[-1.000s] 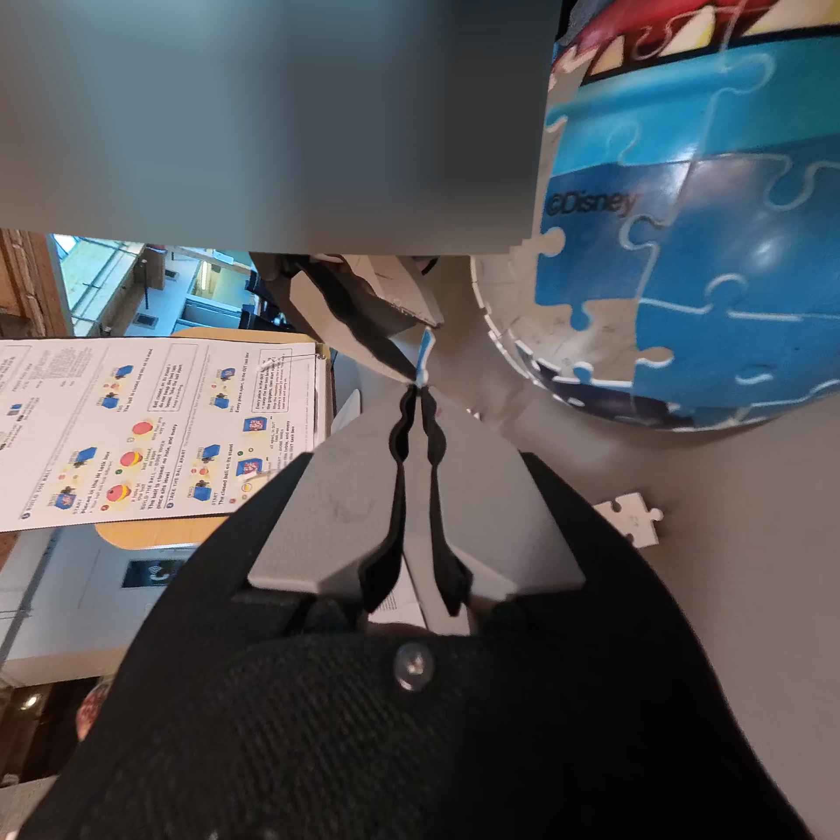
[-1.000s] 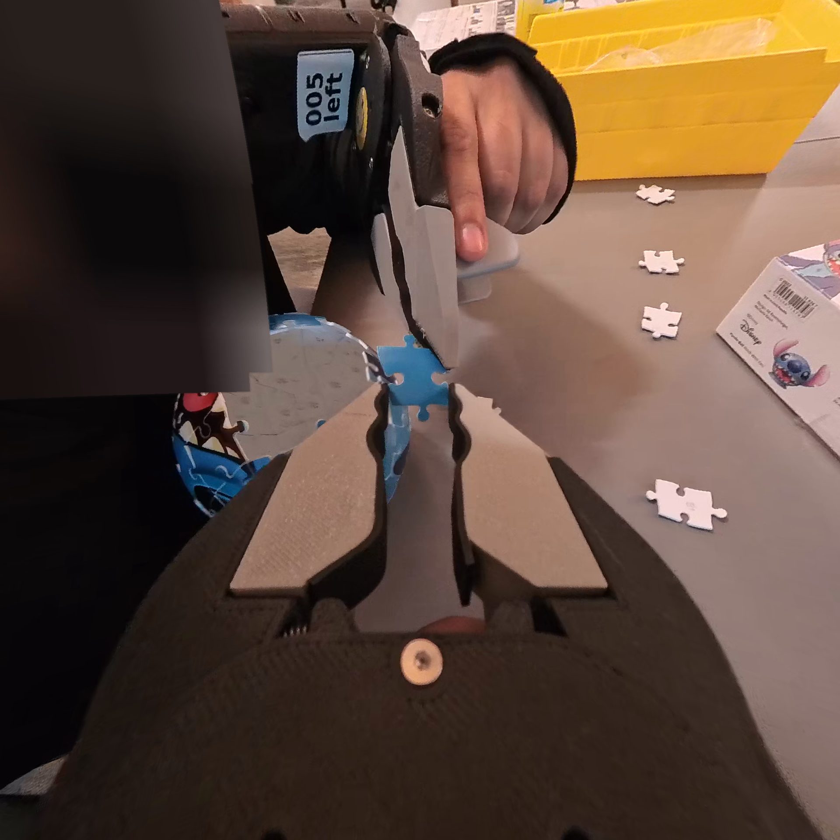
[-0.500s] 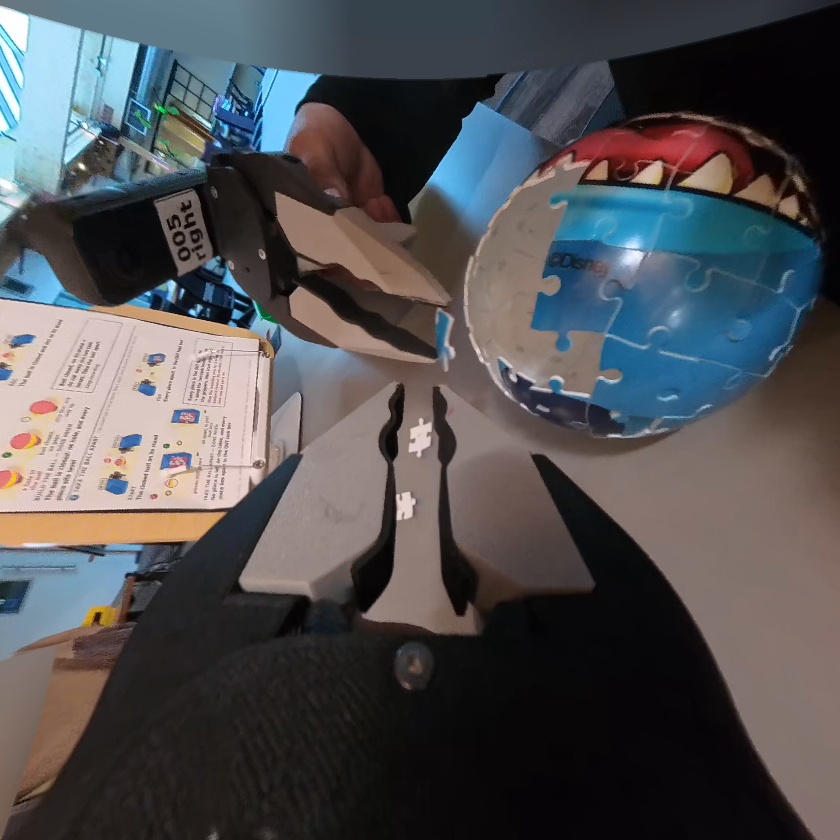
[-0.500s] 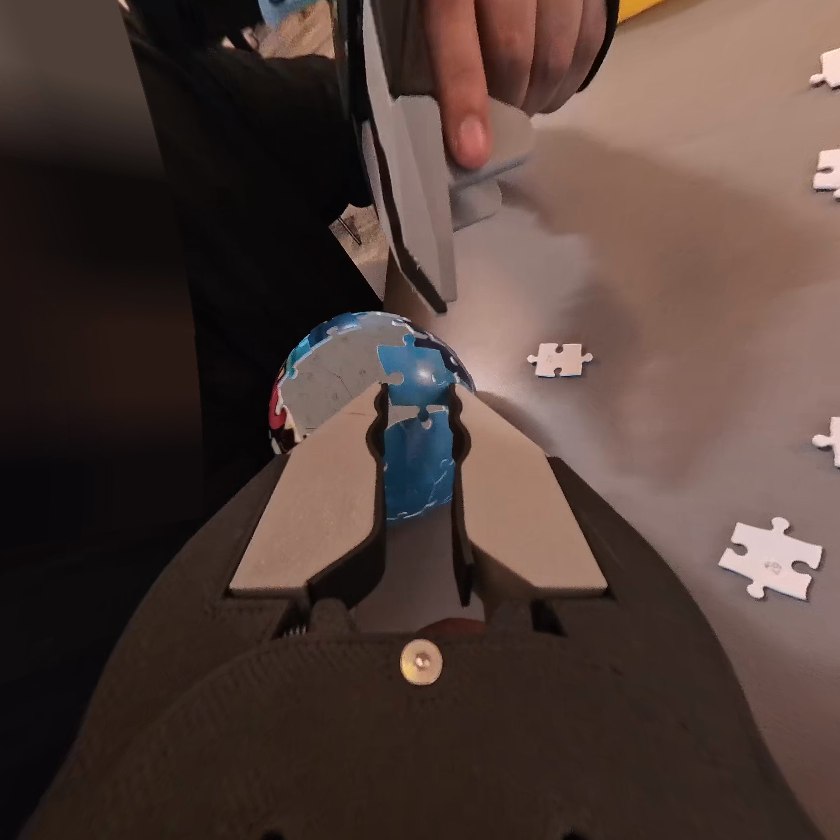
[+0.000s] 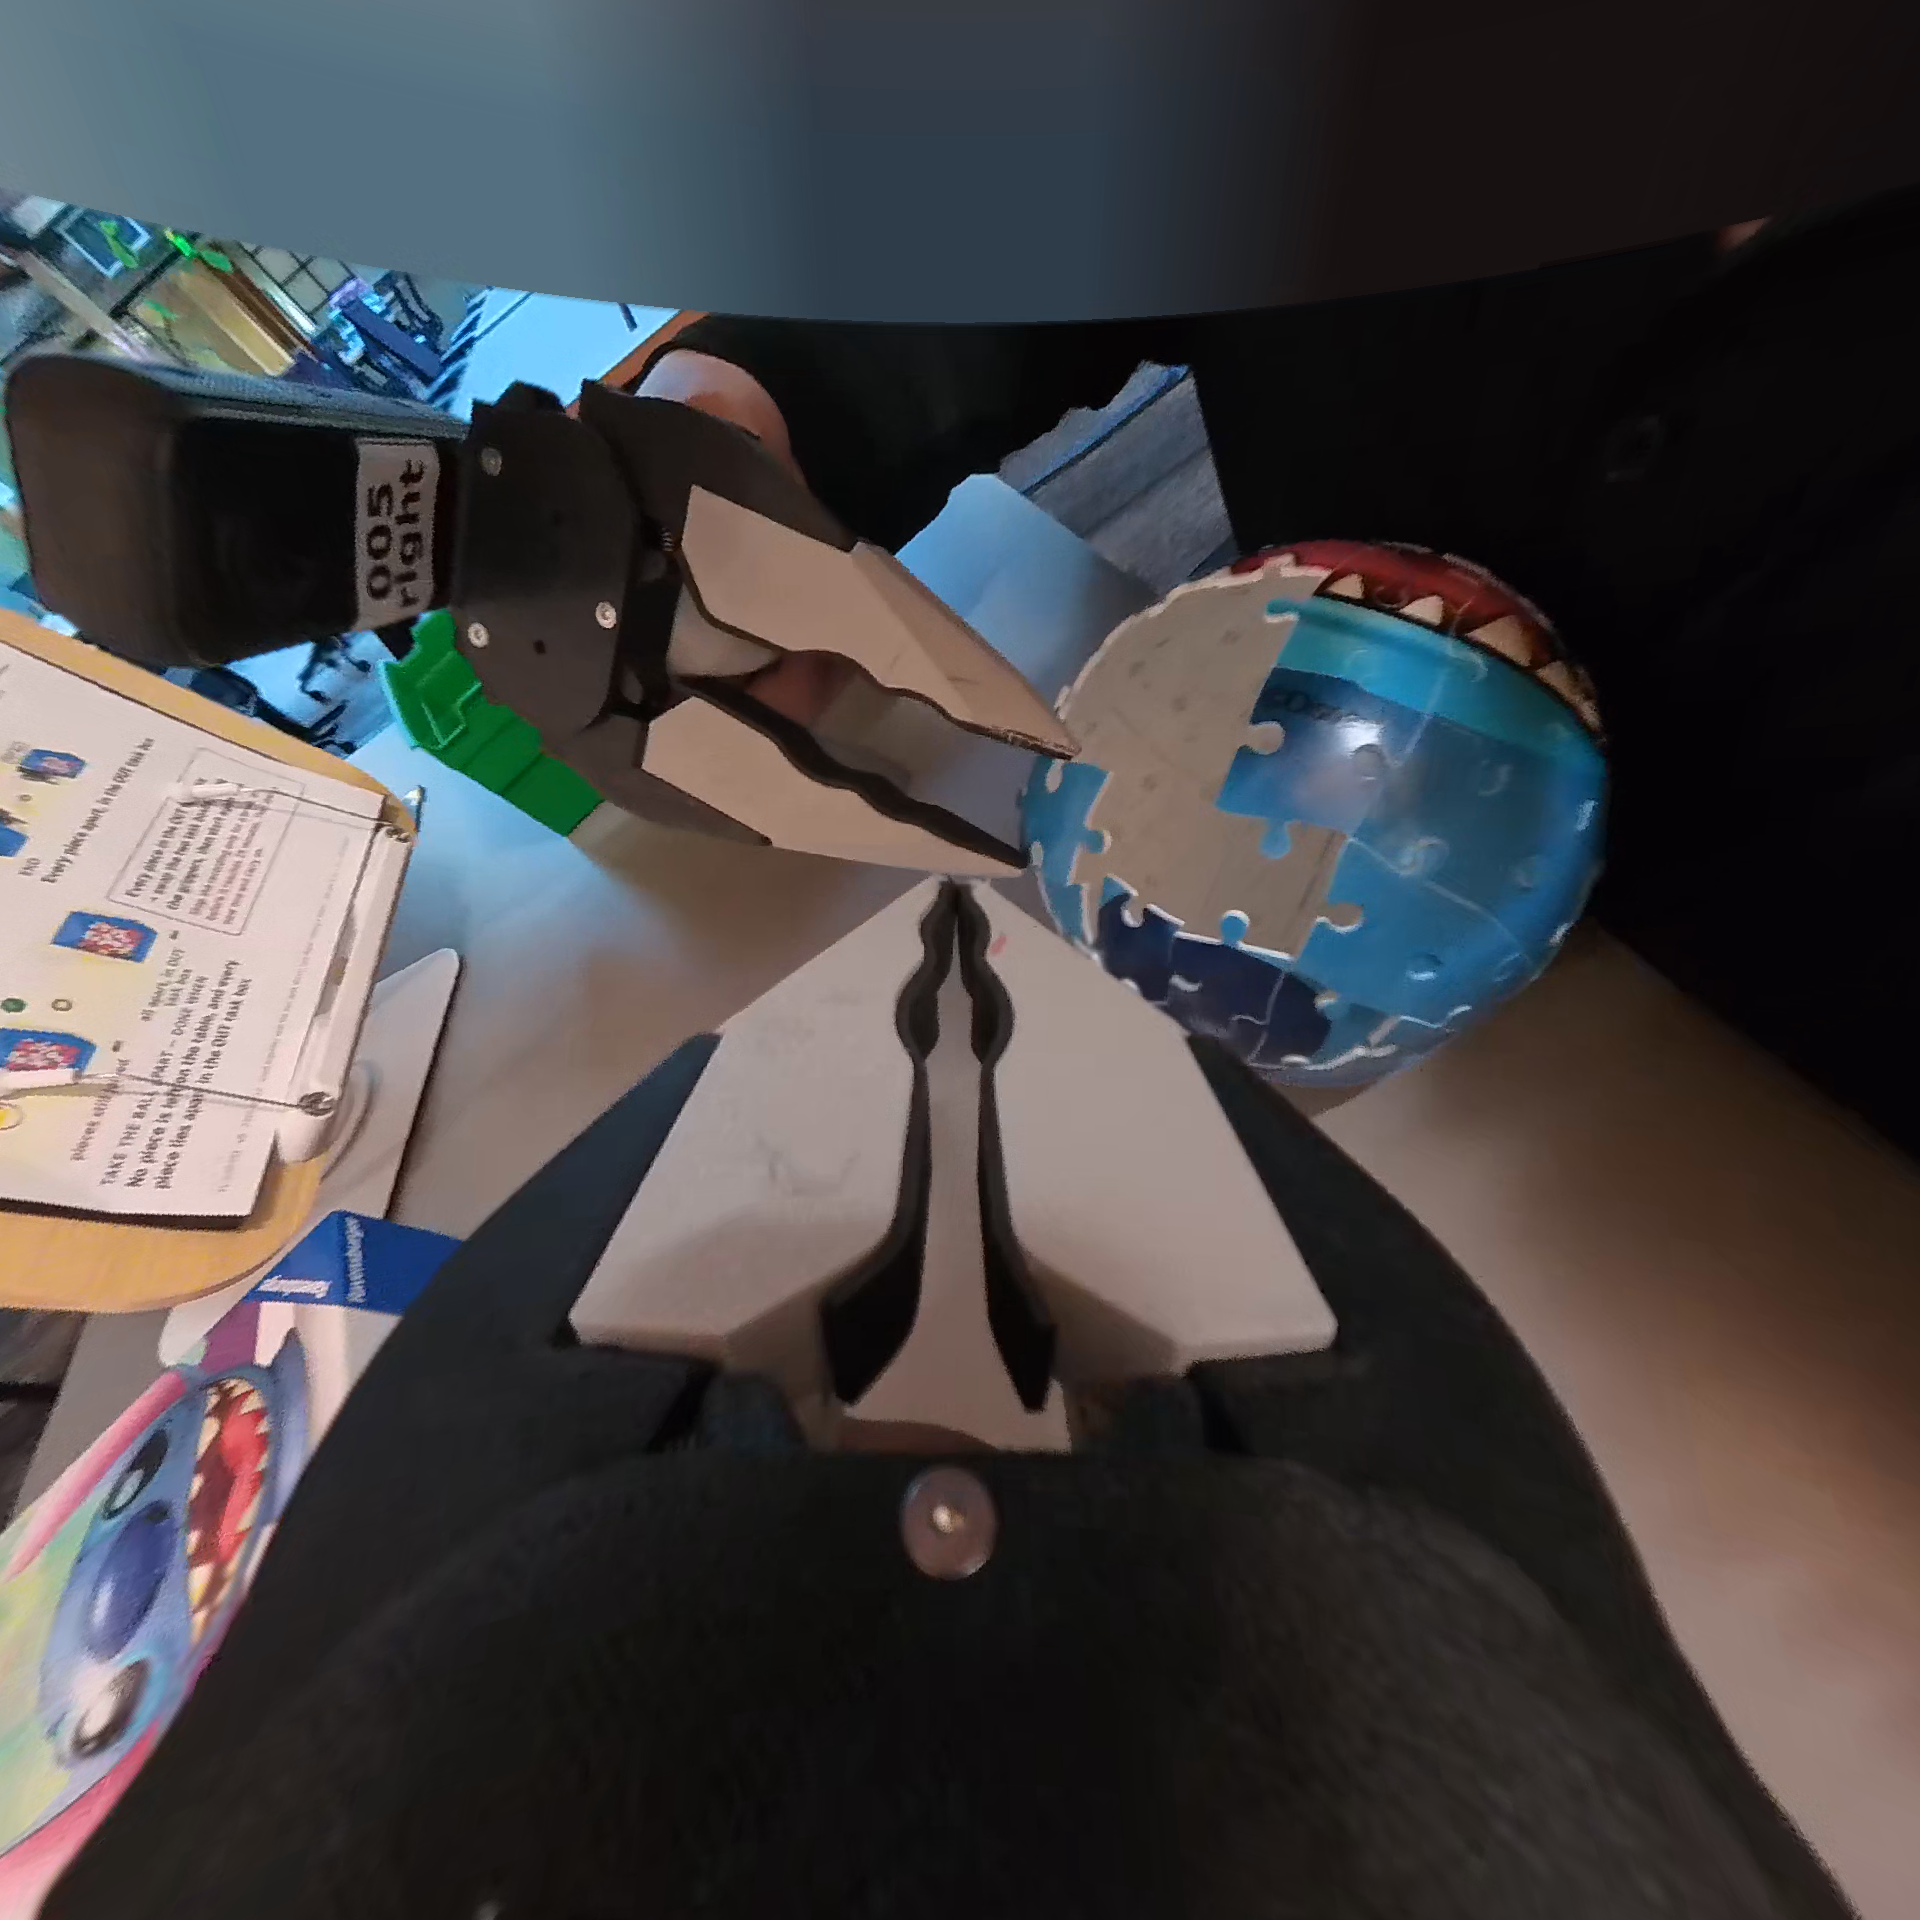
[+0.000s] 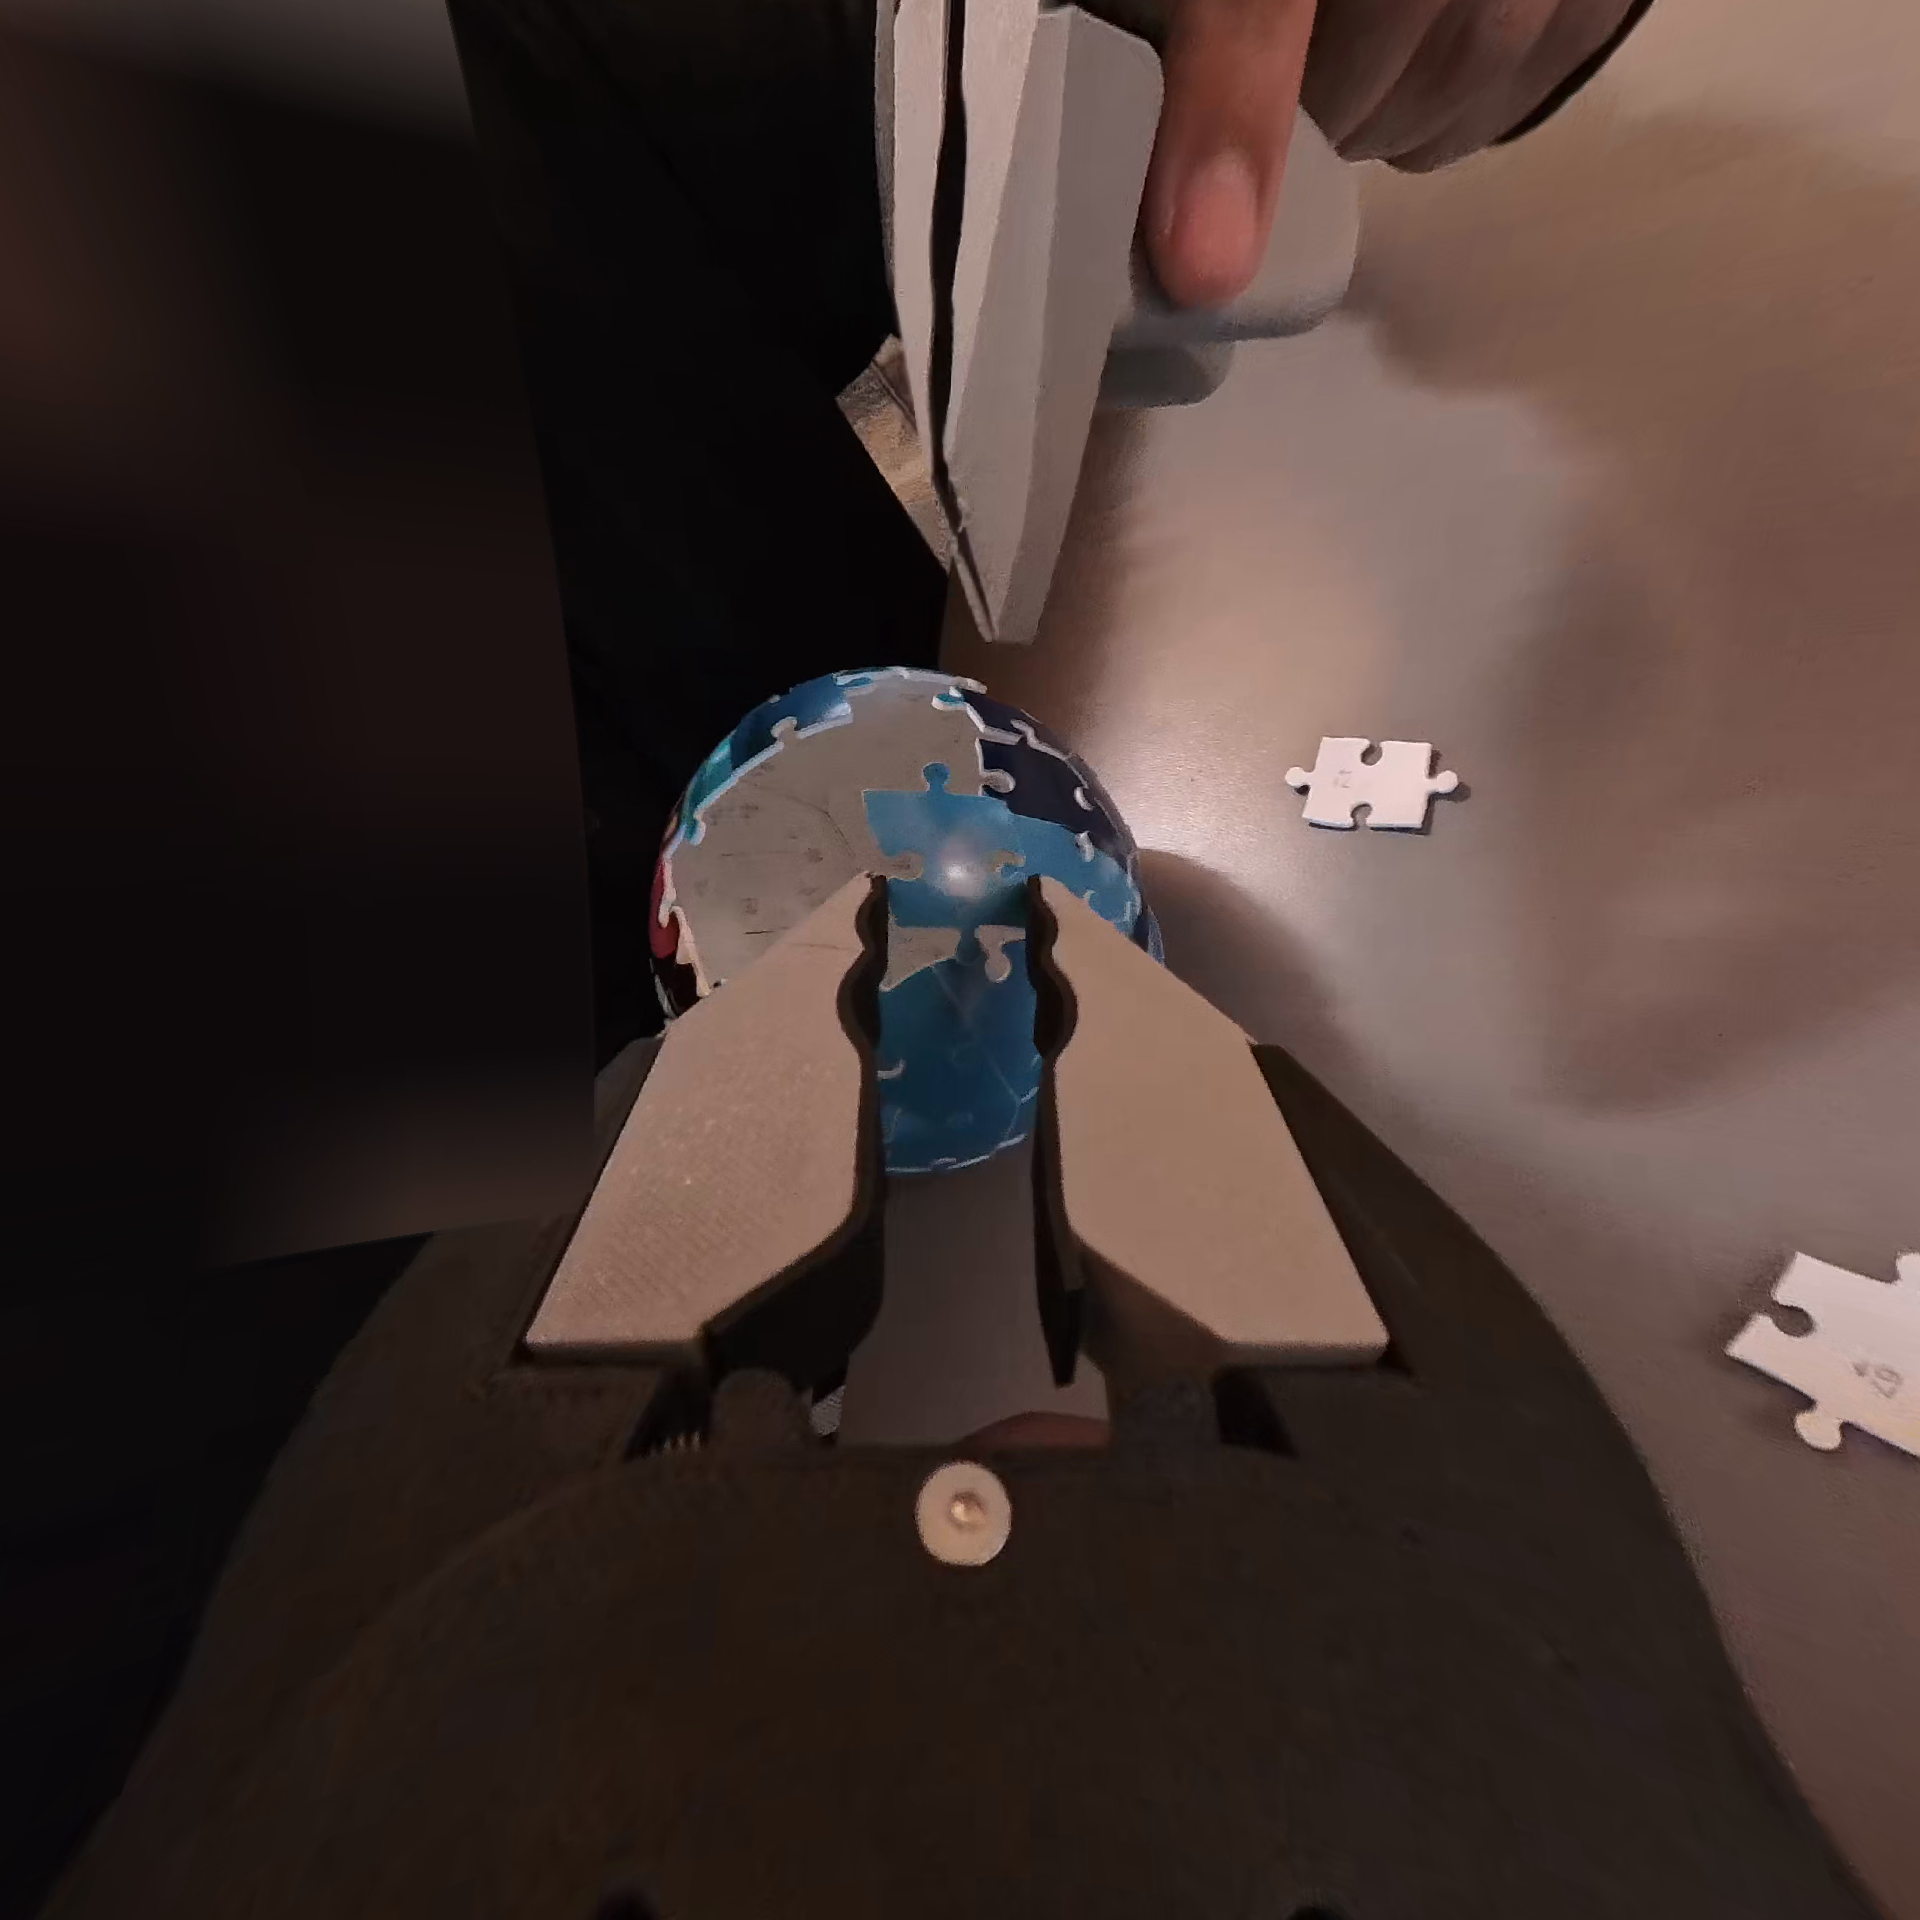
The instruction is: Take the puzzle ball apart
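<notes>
The puzzle ball (image 5: 1403, 831) is blue with a red toothed mouth and lies on the grey table with a wide opening in its shell. It also shows in the right wrist view (image 6: 956, 1060). My right gripper (image 6: 956, 883) is shut on a blue puzzle piece (image 6: 935, 831), gripped by its edges across the fingertips. In the left wrist view the right gripper (image 5: 1044, 805) sits at the left rim of the ball's opening. My left gripper (image 5: 948, 894) is shut and empty, just left of the ball. In the right wrist view it (image 6: 987, 613) hangs above the ball.
An instruction sheet on a wooden clipboard (image 5: 156, 935) and the puzzle box (image 5: 156, 1507) lie to the left. Loose pieces, white side up, lie on the table to the right (image 6: 1371, 784) (image 6: 1849, 1361). A person's dark clothing is right behind the ball.
The left gripper let go of the blue piece, drew back and closed empty. The right gripper took the piece and moved with it up to the ball's opening.
</notes>
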### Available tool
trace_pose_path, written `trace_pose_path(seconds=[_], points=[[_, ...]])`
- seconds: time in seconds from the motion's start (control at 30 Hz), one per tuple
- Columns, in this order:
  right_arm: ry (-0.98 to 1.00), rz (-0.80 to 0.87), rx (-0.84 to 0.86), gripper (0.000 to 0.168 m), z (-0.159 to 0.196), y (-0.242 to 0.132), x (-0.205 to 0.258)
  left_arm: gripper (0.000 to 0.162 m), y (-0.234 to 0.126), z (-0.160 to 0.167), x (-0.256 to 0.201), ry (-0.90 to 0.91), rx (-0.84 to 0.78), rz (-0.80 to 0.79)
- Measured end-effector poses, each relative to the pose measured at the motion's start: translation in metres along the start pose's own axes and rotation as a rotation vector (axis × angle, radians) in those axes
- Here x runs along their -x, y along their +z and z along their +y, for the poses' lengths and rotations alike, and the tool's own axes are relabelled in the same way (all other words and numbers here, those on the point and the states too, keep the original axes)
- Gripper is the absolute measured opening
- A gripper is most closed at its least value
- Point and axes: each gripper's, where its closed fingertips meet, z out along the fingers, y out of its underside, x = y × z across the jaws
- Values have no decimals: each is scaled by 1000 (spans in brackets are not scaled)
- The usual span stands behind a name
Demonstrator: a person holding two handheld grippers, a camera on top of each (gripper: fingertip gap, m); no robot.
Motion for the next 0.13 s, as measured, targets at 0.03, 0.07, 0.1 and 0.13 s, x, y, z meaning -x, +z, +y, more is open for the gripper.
trace_pose_path(seconds=[0.03,0.07,0.1,0.13], points=[[5,-11,1,22,0,0,0,0,1,1,-1,-7,-4,10],[8,-18,2,22,1,0,0,0,1,1,-1,-10,-5,10],[11,-19,3,22,1,0,0,0,2,2,-1,-11,-6,11],[14,-21,5,23,1,-1,-1,0,3,3,-1,-14,-8,14]])
